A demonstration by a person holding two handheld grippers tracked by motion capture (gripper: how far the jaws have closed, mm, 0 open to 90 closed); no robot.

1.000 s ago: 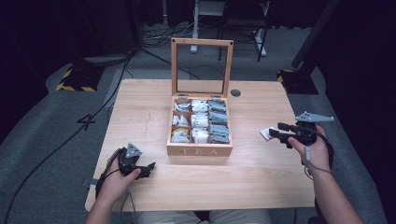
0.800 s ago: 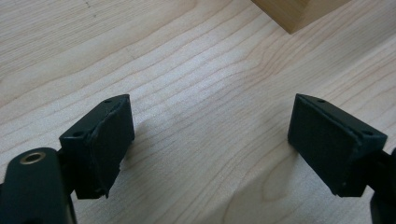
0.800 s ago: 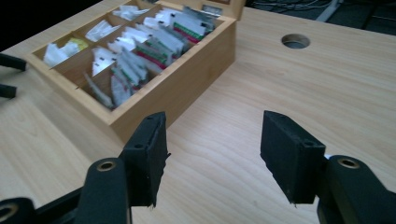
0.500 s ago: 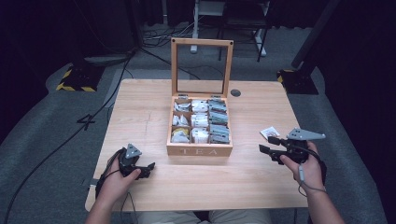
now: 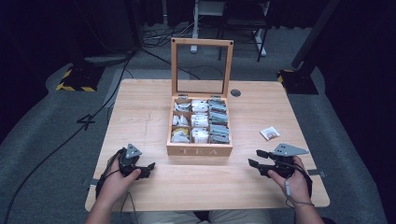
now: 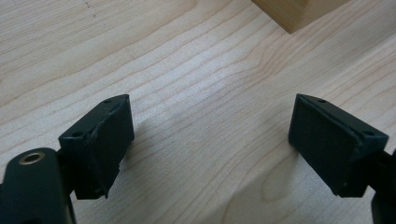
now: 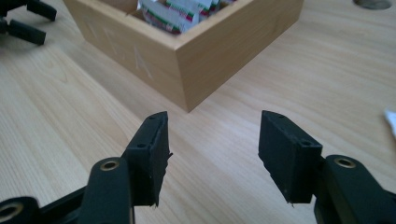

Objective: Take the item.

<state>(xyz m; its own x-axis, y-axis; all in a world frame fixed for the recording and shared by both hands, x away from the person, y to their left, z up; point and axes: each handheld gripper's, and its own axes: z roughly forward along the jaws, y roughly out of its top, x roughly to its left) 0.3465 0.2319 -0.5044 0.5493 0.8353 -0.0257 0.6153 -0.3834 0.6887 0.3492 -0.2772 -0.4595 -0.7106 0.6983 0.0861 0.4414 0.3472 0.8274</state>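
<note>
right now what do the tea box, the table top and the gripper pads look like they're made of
Tea box: pale wood, perhaps bamboo, smooth matte finish; grain and the cut end show at its corner in the right gripper view. Its raised lid frames a clear pane, glass or plastic. Table: light wood or a wood-look laminate, with flat printed-looking grain. Left gripper pads: matte black, rubbery or foam-like.

**Open tea box and a loose sachet on the table**

A light wooden tea box [image 5: 200, 149], "TEA" on its front wall, stands mid-table with its glass-paned lid [image 5: 201, 67] raised upright at the back. Its compartments hold rows of packed tea bags [image 5: 218, 128]. One small white sachet [image 5: 270, 133] lies flat near the table's right edge, well apart from the box.
</note>
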